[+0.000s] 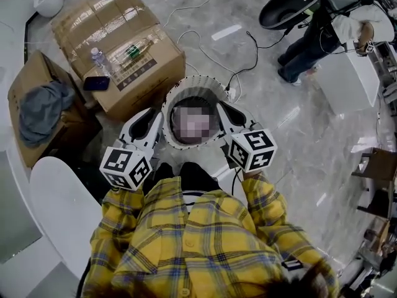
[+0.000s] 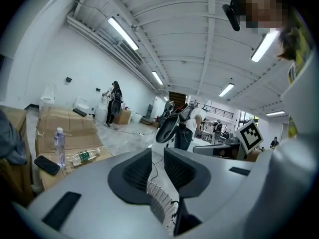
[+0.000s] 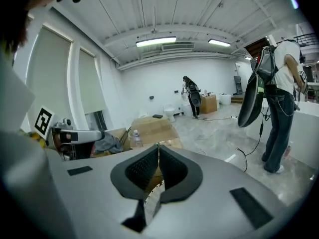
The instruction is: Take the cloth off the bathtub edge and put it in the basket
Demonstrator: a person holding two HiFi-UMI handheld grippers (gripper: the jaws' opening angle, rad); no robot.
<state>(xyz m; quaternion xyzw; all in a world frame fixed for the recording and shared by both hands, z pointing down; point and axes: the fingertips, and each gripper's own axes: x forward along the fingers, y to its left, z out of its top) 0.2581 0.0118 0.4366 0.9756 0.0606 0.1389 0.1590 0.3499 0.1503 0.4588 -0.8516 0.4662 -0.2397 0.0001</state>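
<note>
A white ribbed basket point(image 1: 193, 83) stands on the floor in front of me in the head view. A blurred patch covers its inside, so its contents are hidden. My left gripper point(image 1: 153, 120) hangs over the basket's left rim, its jaws a narrow gap apart with nothing between them point(image 2: 158, 153). Over the right rim is my right gripper point(image 1: 223, 113), shut and empty, its tips touching point(image 3: 158, 147). The bathtub's white rounded edge point(image 1: 59, 197) lies at the lower left, bare. A grey cloth point(image 1: 40, 110) is heaped on a cardboard box at the left.
A big cardboard box point(image 1: 149, 61) with bottles and a phone on it stands behind the basket. Cables point(image 1: 205, 54) run over the marble floor. A person point(image 1: 310, 42) stands at the upper right beside white equipment. My yellow plaid sleeves fill the bottom of the head view.
</note>
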